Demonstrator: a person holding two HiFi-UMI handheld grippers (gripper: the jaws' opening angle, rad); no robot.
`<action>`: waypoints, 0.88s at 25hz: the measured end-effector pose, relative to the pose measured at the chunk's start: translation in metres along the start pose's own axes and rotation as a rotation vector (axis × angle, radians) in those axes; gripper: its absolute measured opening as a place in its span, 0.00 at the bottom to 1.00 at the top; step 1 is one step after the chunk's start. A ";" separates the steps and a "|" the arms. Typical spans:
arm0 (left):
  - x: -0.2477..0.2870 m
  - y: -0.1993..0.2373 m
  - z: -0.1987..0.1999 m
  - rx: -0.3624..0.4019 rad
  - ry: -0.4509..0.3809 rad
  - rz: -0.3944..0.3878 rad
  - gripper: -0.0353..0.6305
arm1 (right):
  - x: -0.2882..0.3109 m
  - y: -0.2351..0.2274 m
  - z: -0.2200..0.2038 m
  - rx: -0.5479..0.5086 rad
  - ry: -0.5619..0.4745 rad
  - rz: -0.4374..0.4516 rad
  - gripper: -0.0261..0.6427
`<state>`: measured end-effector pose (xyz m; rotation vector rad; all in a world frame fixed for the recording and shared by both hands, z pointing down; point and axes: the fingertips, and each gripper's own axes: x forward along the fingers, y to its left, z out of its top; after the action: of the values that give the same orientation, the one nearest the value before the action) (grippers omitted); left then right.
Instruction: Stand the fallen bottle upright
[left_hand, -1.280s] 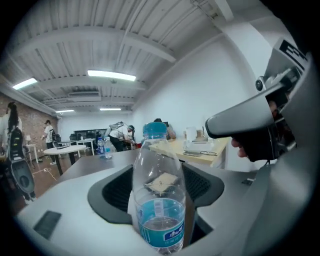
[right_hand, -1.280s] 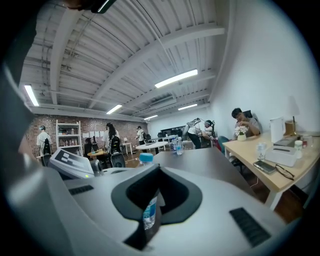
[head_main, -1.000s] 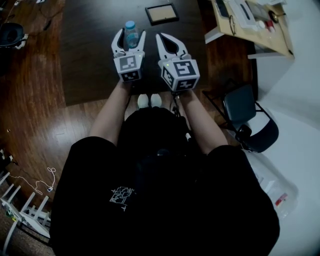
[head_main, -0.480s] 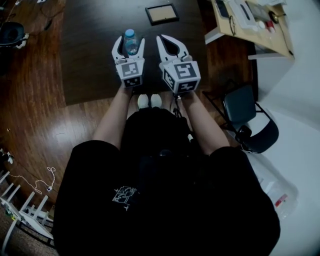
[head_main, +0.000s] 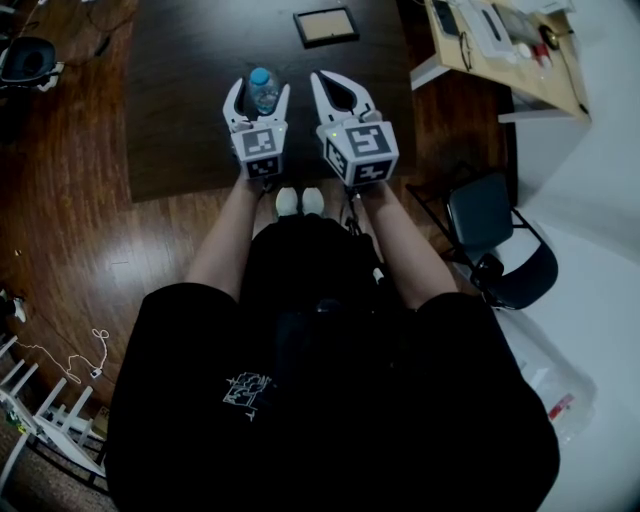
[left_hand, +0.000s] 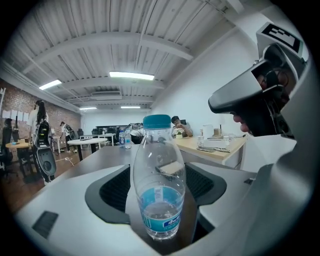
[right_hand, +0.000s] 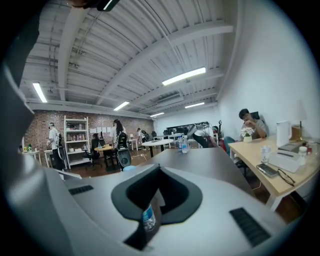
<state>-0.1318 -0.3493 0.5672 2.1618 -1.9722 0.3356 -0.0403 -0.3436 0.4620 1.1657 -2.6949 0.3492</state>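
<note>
Dark table in an open office, wood floor around it. The bottle stands upright on the table, blue cap on top, between the left gripper jaws, which have just been opening and stand apart, clear of the bottle. The right gripper hovers just right of the bottle, jaws drawn together and empty.

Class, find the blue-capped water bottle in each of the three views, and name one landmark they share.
Head view: bottle upper centre-left, seen from above.
Left gripper view: bottle dead centre, upright.
Right gripper view: bottle a sliver low, left of centre.
Shared landmark: the table it stands on.
</note>
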 end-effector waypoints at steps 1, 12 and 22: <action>-0.002 -0.001 -0.001 -0.003 -0.002 -0.002 0.56 | -0.002 0.001 -0.001 0.000 0.001 0.001 0.06; -0.043 0.008 0.008 -0.021 -0.014 0.031 0.55 | -0.009 0.012 -0.006 0.025 -0.017 0.019 0.06; -0.081 -0.015 0.050 -0.005 -0.094 -0.021 0.05 | -0.034 0.026 -0.002 0.053 -0.062 0.013 0.06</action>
<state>-0.1223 -0.2859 0.4960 2.2325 -1.9947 0.2286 -0.0361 -0.3020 0.4508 1.1928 -2.7630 0.3949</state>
